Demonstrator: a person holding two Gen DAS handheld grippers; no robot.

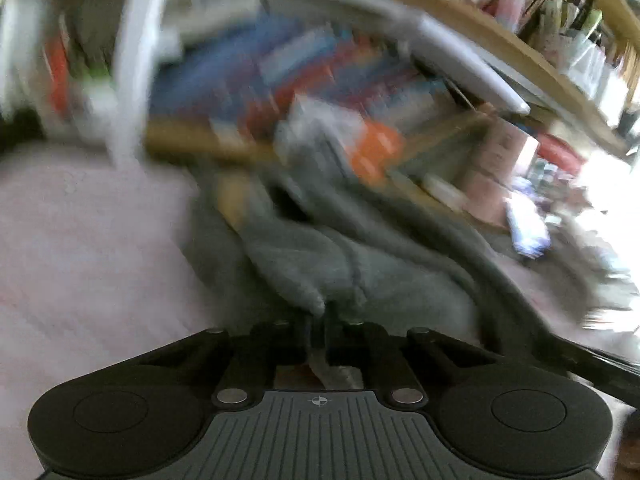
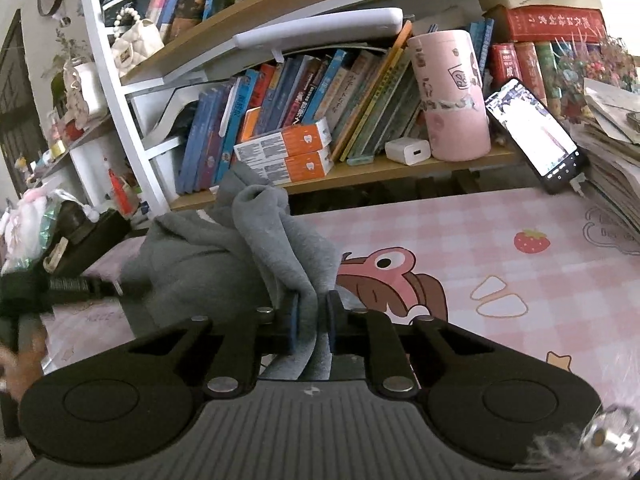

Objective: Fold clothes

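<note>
On the pink checked table mat [image 2: 500, 240], a grey sweatshirt [image 2: 224, 256] is lying in a crumpled heap at about 10 o'clock from the right gripper [image 2: 312, 316], just in front of the bookshelf [image 2: 360, 168]. That gripper is pinching a thick fold of the grey fabric, its 2 blue pads [image 2: 295, 320] pressing on the cloth from either side while the rest is rising in a bunched ridge toward 11 o'clock.

Seen through the blurred left wrist view, the left gripper [image 1: 318, 320] is showing its fingers pressed nearly together on a small tuft of the same sweatshirt [image 1: 320, 256], which is spreading away toward 12 o'clock and 2 o'clock. In the right wrist view, that other gripper is appearing as a dark, smeared shape at 9 o'clock, beside the garment.

Judging by the heap, the folding is barely starting: no flat panel, straight edge or neat crease is showing anywhere. Both claws are only securing their holds, so spreading the garment flat and making every fold are still lying ahead.
</note>
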